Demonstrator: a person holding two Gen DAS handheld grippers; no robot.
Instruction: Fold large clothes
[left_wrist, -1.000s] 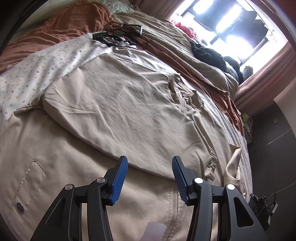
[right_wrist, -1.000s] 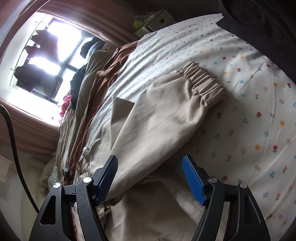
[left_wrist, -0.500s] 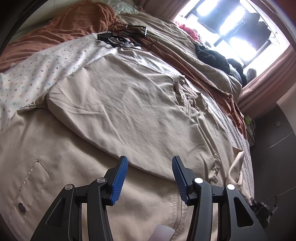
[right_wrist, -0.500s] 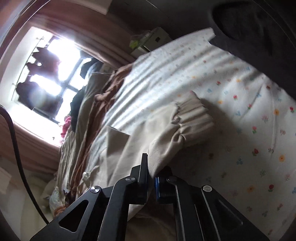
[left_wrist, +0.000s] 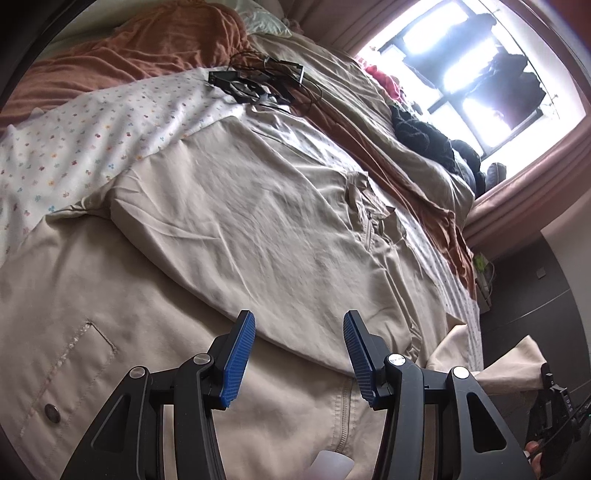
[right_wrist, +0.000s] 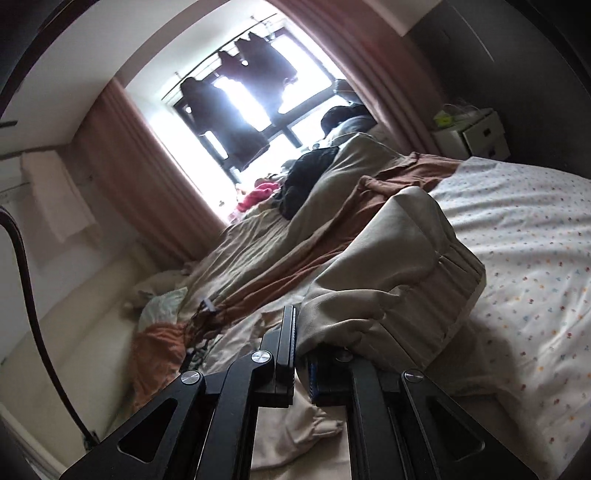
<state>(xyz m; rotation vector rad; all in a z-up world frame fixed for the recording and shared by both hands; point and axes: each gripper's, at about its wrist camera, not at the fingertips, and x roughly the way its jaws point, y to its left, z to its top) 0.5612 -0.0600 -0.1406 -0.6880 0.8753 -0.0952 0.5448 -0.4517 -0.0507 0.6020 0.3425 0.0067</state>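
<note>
A large beige jacket (left_wrist: 258, 229) lies spread over the bed, one sleeve folded across its body. My left gripper (left_wrist: 299, 350) hovers just above the jacket's front, near the zip. It is open, with nothing between its blue pads (left_wrist: 240, 354). My right gripper (right_wrist: 301, 332) is shut on the jacket's other sleeve (right_wrist: 399, 273) and holds it raised off the bed, the elastic cuff (right_wrist: 458, 280) bunched to the right of the jaws. In the left wrist view the right gripper (left_wrist: 550, 402) shows at the lower right with the sleeve cloth (left_wrist: 513, 365) hanging from it.
A floral sheet (right_wrist: 524, 229) covers the bed under the jacket. A rust-brown blanket (left_wrist: 155, 44) and a beige duvet (left_wrist: 417, 147) lie along the far side. Black cables and a device (left_wrist: 255, 83) sit beyond the jacket. Dark clothes (left_wrist: 421, 136) lie by the window, and a white nightstand (right_wrist: 476, 134) stands beside the bed.
My right gripper closed on the sleeve near its cuff, then lifted it off the sheet and rolled. The left gripper shifted slightly over the jacket and stayed open.
</note>
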